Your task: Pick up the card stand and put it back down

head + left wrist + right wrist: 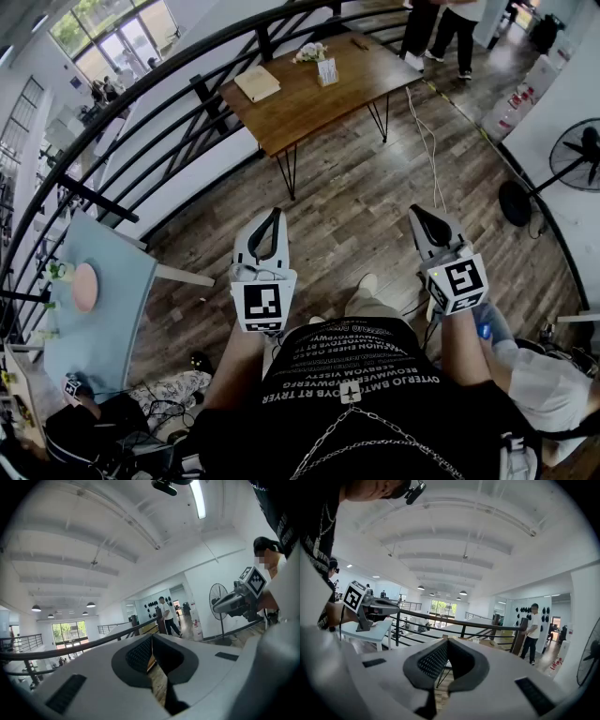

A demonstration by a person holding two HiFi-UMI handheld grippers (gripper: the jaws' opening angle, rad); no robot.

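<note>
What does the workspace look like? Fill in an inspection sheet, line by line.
Surface: wooden table, far ahead by the railing.
Job's things: card stand standing on the table, untouched.
Clutter: tan book and flowers beside it.
Grippers: left gripper and right gripper both shut, empty, over the floor.
Cables: one cable trailing from the table across the floor.
Surroundings: fan, light blue table, people beyond the table.

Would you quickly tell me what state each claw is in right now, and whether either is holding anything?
Left claw: closed, holding nothing.
Right claw: closed, holding nothing.
</note>
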